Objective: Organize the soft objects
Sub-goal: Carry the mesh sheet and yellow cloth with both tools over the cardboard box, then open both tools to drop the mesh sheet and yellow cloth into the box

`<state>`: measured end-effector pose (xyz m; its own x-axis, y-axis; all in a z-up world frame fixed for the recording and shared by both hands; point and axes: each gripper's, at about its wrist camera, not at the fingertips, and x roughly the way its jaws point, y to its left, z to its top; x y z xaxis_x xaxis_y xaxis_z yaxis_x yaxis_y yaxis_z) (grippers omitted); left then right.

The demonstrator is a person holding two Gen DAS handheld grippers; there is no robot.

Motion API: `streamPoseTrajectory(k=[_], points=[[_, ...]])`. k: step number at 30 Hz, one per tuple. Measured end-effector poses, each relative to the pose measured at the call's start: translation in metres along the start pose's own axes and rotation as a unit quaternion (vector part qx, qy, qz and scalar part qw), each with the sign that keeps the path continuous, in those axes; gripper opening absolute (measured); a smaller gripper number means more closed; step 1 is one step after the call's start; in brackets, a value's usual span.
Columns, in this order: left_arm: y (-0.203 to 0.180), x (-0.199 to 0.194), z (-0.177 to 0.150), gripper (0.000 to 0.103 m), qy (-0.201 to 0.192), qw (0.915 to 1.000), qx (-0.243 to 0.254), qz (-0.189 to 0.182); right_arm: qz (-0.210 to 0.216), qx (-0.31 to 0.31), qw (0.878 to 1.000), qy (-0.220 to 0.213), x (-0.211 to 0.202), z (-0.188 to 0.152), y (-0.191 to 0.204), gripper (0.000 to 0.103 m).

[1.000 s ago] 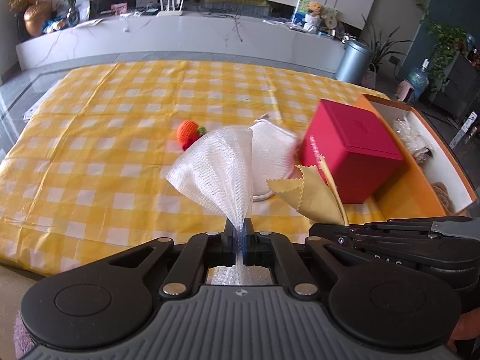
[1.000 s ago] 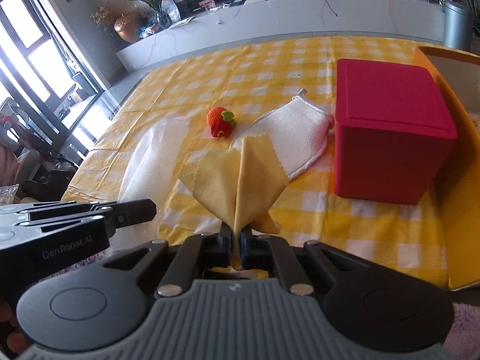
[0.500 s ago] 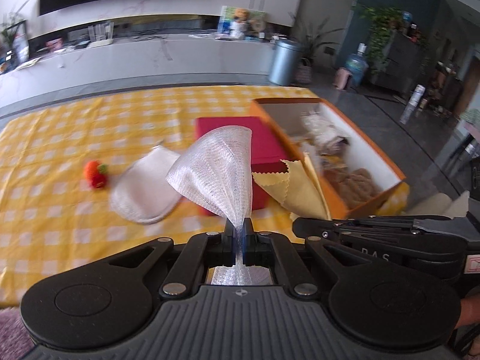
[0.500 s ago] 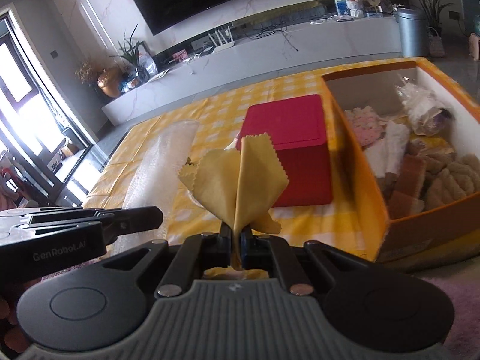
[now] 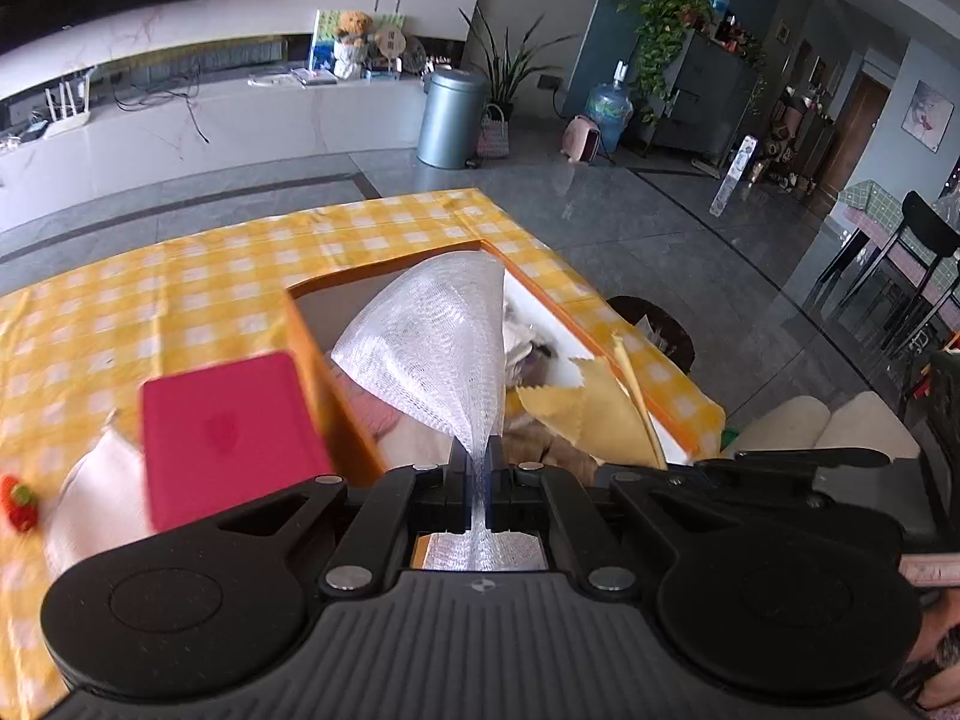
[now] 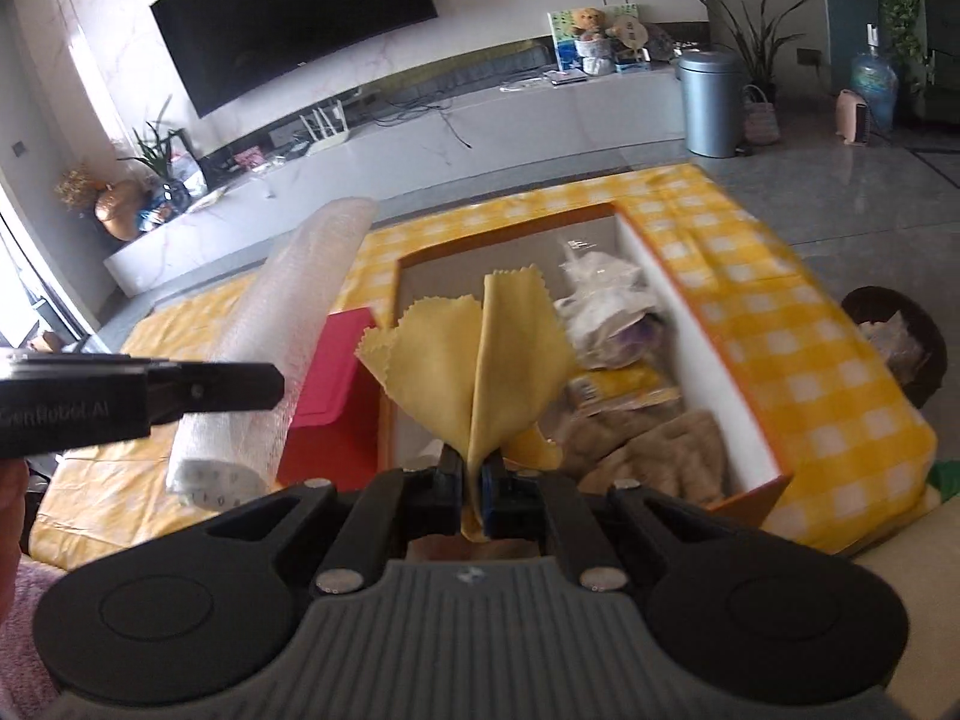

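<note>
My left gripper [image 5: 478, 462] is shut on a white mesh cloth [image 5: 438, 348], held up over the near end of the orange box [image 5: 306, 354]. My right gripper [image 6: 472, 480] is shut on a yellow cloth [image 6: 480, 360], also held above the orange box [image 6: 708, 324]. The box holds several soft items: white and beige cloths [image 6: 648, 450]. In the right wrist view the left gripper [image 6: 198, 387] and the mesh cloth [image 6: 282, 348] show at the left. The yellow cloth [image 5: 594, 408] shows in the left wrist view too.
A red box [image 5: 228, 426] stands left of the orange box on the yellow checked tablecloth [image 5: 150, 288]. A white mitt [image 5: 96, 498] and a red knitted strawberry [image 5: 18, 501] lie left of it. A dark basket [image 6: 894, 342] sits beyond the table's right edge.
Both grippers have swung right with their cloths, from over the tablecloth near the red box to above the orange box. Both stay shut.
</note>
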<state>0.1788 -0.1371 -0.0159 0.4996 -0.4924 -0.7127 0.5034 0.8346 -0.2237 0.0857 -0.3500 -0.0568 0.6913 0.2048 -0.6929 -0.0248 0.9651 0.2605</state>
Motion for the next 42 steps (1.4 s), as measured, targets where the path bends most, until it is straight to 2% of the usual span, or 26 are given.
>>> streamPoseTrajectory(k=[6, 12, 18, 24, 25, 29, 32, 33, 34, 38, 42], points=[[0.000, 0.053, 0.028, 0.003, 0.031, 0.9992, 0.008, 0.022, -0.024, -0.008, 0.999, 0.034, 0.042, 0.025, -0.029, 0.003], [0.009, 0.110, 0.027, 0.003, 0.094, 0.9942, 0.028, 0.044, -0.025, -0.021, 0.996, 0.082, 0.093, 0.038, -0.042, 0.003], [0.007, 0.142, 0.025, 0.004, 0.137, 0.9857, 0.063, 0.076, -0.045, -0.036, 0.990, 0.127, 0.138, 0.038, -0.049, 0.003], [0.009, 0.159, 0.022, 0.005, 0.162, 0.9799, 0.070, 0.094, -0.048, -0.046, 0.986, 0.154, 0.161, 0.035, -0.050, 0.005], [0.009, 0.160, 0.023, 0.006, 0.164, 0.9791, 0.071, 0.097, -0.048, -0.047, 0.986, 0.156, 0.163, 0.035, -0.050, 0.009], [0.012, 0.157, 0.022, 0.018, 0.163, 0.9793, 0.065, 0.101, -0.054, -0.050, 0.985, 0.156, 0.162, 0.036, -0.045, 0.015], [0.017, 0.150, 0.027, 0.036, 0.155, 0.9823, 0.043, 0.095, -0.058, -0.053, 0.985, 0.156, 0.159, 0.037, -0.042, 0.031], [0.018, 0.145, 0.029, 0.037, 0.152, 0.9834, 0.039, 0.092, -0.061, -0.053, 0.985, 0.155, 0.157, 0.038, -0.041, 0.043], [0.018, 0.141, 0.031, 0.038, 0.148, 0.9844, 0.036, 0.087, -0.065, -0.054, 0.985, 0.151, 0.154, 0.039, -0.039, 0.049], [0.018, 0.119, 0.036, 0.046, 0.130, 0.9878, 0.029, 0.080, -0.074, -0.060, 0.985, 0.142, 0.140, 0.043, -0.032, 0.051], [0.015, 0.088, 0.036, 0.051, 0.108, 0.9919, 0.029, 0.062, -0.084, -0.065, 0.987, 0.122, 0.118, 0.045, -0.023, 0.062]])
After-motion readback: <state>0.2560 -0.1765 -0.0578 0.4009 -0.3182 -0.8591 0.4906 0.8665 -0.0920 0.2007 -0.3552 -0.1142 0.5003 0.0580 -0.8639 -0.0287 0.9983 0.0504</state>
